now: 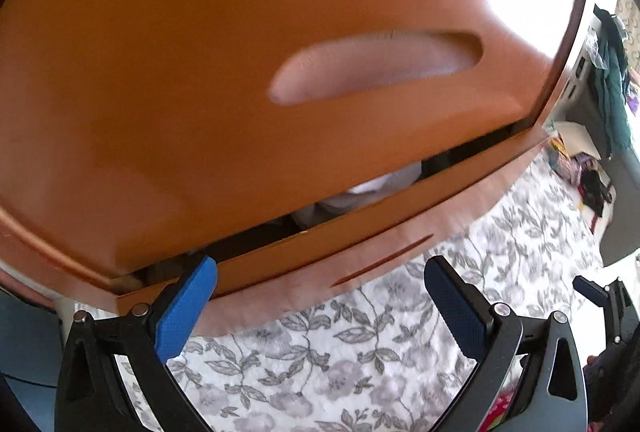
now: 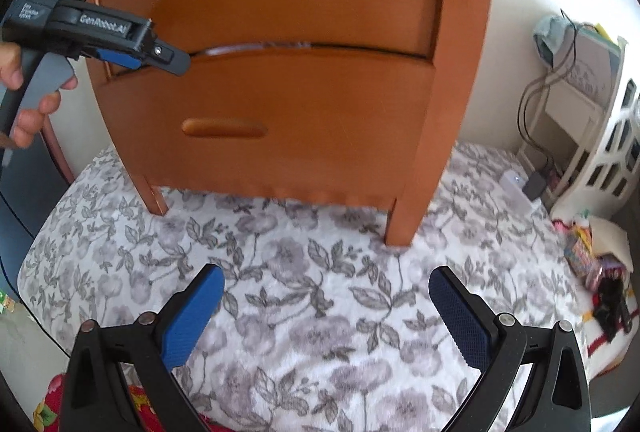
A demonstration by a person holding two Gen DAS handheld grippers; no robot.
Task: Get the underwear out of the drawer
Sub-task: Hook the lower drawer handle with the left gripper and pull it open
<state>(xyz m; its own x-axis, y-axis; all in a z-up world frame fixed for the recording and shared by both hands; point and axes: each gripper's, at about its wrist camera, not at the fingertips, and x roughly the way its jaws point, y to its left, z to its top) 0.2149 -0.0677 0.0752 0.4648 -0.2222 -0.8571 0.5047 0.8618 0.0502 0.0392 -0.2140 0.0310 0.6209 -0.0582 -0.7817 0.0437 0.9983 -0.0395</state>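
Note:
An orange-brown wooden chest stands on a floral rug. Its upper drawer has a recessed handle. The lower drawer stands slightly out, and white cloth shows in the dark gap above it. My left gripper is open right in front of that gap, its left fingertip at the lower drawer's top edge. In the right wrist view, a hand holds the left gripper at the gap's left end. My right gripper hangs open and empty over the rug, back from the chest.
The floral rug covers the floor before the chest. A white shelf unit with cables, a white laundry basket and a charger stand at the right. Colourful clutter lies by the rug's right edge.

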